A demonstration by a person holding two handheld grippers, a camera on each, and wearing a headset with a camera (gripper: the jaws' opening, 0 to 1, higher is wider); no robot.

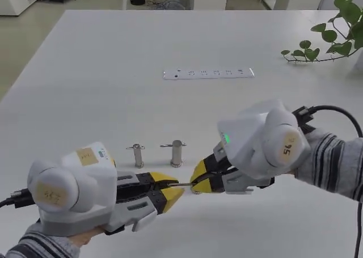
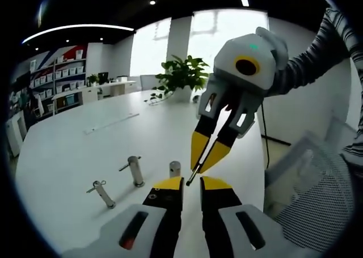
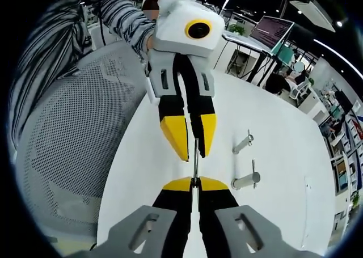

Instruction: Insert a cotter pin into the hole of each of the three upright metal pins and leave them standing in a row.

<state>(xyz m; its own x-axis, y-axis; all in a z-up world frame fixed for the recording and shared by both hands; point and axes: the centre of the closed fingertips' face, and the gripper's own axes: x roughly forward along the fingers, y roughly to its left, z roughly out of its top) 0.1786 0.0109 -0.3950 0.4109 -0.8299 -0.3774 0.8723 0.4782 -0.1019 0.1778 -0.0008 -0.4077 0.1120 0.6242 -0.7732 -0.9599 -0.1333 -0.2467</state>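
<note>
Two upright metal pins (image 1: 137, 155) (image 1: 176, 153) stand side by side on the white table (image 1: 113, 88), each with a cotter pin through its top. A third metal pin (image 2: 174, 168) stands just beyond my left jaw, with no cotter pin seen in it. My right gripper (image 1: 198, 181) is shut on a thin cotter pin (image 1: 182, 185), which points toward my left gripper (image 1: 170, 189). Seen along my right jaws, the cotter pin (image 3: 195, 153) reaches into the gap between the left gripper's yellow tips. My left gripper (image 2: 191, 184) is open, its jaws either side of the pin's end.
A white power strip (image 1: 208, 73) lies across the middle of the table. A leafy plant (image 1: 334, 37) hangs over the far right edge. A mesh chair (image 3: 74, 133) stands beside the table's near edge. A cable (image 1: 340, 113) trails from my right gripper.
</note>
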